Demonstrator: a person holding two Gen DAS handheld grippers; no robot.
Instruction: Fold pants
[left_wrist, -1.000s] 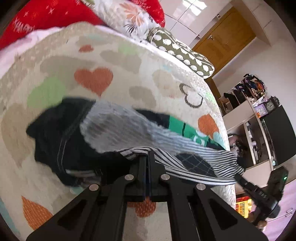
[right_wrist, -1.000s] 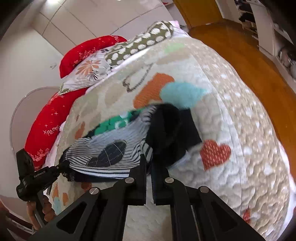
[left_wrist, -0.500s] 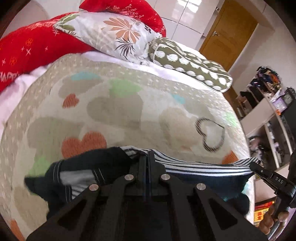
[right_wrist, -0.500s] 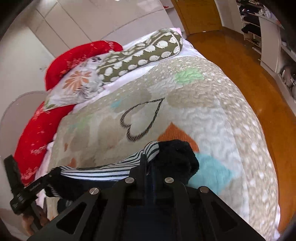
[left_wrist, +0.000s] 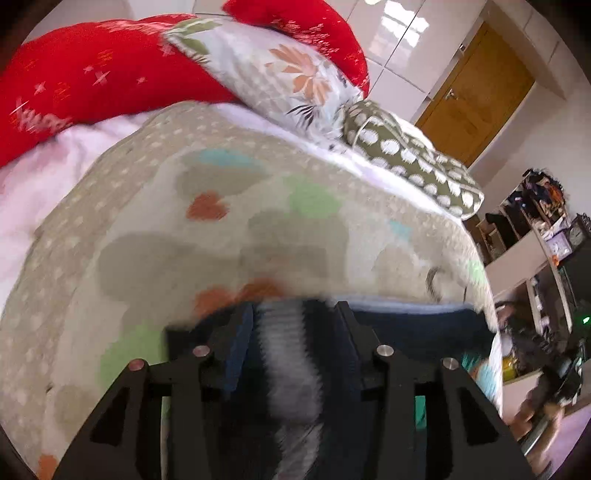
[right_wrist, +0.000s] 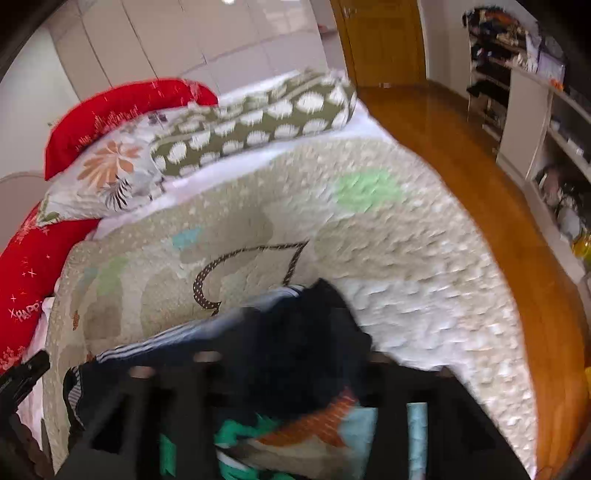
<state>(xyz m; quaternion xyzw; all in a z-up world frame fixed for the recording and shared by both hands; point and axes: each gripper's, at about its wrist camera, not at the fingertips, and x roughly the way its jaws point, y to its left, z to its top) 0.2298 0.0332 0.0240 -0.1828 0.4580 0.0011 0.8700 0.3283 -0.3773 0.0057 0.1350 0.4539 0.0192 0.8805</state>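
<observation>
1. The left gripper (left_wrist: 294, 314) has just been opening. Its two black fingers (left_wrist: 242, 332) stand apart now, with a blurry gray and white striped part of the pants (left_wrist: 291, 354) in the gap between them. The cloth looks loose there, not squeezed.
2. The right gripper (right_wrist: 288, 373) has just been opening too. Its jaws are blurry and stand wide. The dark part of the pants (right_wrist: 295, 332) lies over the fingers and in front of them. I cannot tell if the cloth touches the pads.
3. The pants are a dark, bunched pile with thin white stripes. They lie on the bed, right at the tips of both grippers. A dark blue edge runs off to the right of the left gripper.
4. Under the pants is a beige quilt (left_wrist: 258, 229) with hearts in orange, green and blue. A big heart drawn with a dotted dark line (right_wrist: 243, 273) sits just past the right gripper, a bit to its left.
5. Farther away, at the head of the bed, are a flower pillow (left_wrist: 280, 77), a green pillow with white spots (right_wrist: 255, 122) and a long red cushion (left_wrist: 96, 85).
6. Farthest off are a wooden door (left_wrist: 476, 103), a wooden floor (right_wrist: 454, 140) and shelves (right_wrist: 535, 110) full of things.
</observation>
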